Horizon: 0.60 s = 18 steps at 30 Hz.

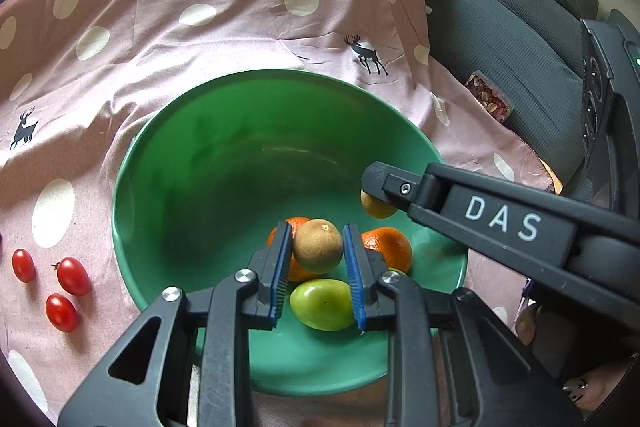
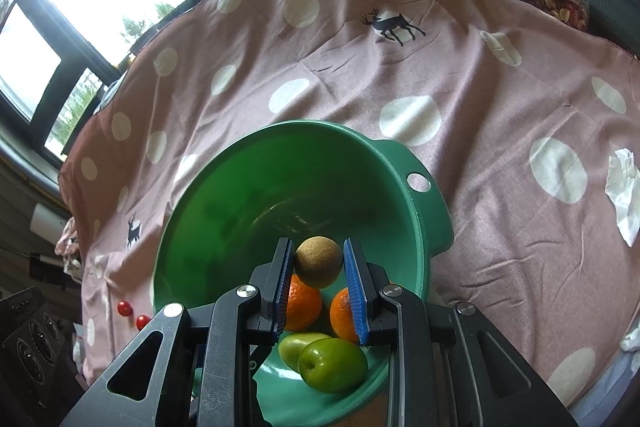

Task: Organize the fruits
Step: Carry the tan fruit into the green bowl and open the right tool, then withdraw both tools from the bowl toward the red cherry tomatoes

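Observation:
A green bowl [image 1: 208, 163] sits on a pink dotted cloth and shows in the right wrist view [image 2: 224, 203] too. It holds two oranges [image 1: 390, 247] [image 2: 304, 301] and green fruits [image 1: 322, 303] [image 2: 334, 363]. My left gripper [image 1: 318, 247] is shut on a brown kiwi [image 1: 318, 245] over the bowl. My right gripper [image 2: 318, 261] is shut on another brown kiwi [image 2: 319, 261] over the bowl; in the left wrist view its finger [image 1: 400, 187] covers that fruit [image 1: 376, 207].
Three cherry tomatoes [image 1: 72, 277] lie on the cloth left of the bowl; two show in the right wrist view [image 2: 125, 308]. A crumpled white tissue [image 2: 624, 195] lies at right. A dark sofa [image 1: 520, 47] with a snack packet [image 1: 490, 95] stands beyond.

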{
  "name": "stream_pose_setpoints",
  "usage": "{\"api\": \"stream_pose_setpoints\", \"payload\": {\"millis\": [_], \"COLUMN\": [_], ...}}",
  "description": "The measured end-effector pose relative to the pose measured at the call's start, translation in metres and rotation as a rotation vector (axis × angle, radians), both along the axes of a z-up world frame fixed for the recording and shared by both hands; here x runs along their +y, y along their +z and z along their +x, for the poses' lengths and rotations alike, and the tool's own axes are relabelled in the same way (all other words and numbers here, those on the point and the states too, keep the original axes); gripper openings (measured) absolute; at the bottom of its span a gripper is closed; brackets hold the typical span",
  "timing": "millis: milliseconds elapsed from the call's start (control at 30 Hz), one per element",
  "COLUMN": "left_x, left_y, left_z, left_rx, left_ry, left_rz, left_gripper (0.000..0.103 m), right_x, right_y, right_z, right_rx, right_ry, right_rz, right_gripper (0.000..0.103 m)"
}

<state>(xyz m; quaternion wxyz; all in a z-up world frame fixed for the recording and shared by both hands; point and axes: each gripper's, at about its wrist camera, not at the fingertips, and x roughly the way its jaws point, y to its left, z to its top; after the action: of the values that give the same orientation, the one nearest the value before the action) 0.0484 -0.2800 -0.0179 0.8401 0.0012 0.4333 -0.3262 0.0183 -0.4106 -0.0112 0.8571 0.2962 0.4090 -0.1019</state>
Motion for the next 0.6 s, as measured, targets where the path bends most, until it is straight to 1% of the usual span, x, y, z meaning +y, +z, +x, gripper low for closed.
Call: {"api": "stream_pose_setpoints", "payload": {"millis": [267,367,400,433,500,567,600], "left_x": [0.0,0.002,0.004,0.006,0.011,0.02,0.026], "left_y": [0.0,0.003,0.005,0.007,0.012,0.019,0.022], "left_z": [0.001,-0.001,-0.003,-0.005,-0.009,-0.014,-0.016], "left_rx": [0.013,0.009,0.01,0.013,0.02,0.003,-0.006], "left_ry": [-0.002,-0.004,-0.007,-0.012,-0.01,0.003,0.01], "left_rz": [0.002,-0.011,-0.019,-0.027,-0.034,-0.048,-0.054], "left_gripper": [0.026,0.027,0.03,0.038,0.052,0.052,0.053], "right_x": [0.0,0.0,0.0,0.001,0.002,0.004,0.006], "right_y": [0.001,0.003,0.005,0.006,0.007,0.01,0.011], "right_z": [0.0,-0.002,-0.003,-0.004,-0.005,-0.004,-0.003], "right_rx": [0.005,-0.011,-0.017,-0.022,-0.036,-0.043,-0.045], "right_ry": [0.003,0.001,0.002,0.004,0.007,0.009,0.01], "right_rz": [0.002,-0.007,-0.013,-0.017,-0.019,-0.03,-0.038], "right_gripper": [0.028,0.028,0.03,0.033,0.045,0.048,0.052]}}
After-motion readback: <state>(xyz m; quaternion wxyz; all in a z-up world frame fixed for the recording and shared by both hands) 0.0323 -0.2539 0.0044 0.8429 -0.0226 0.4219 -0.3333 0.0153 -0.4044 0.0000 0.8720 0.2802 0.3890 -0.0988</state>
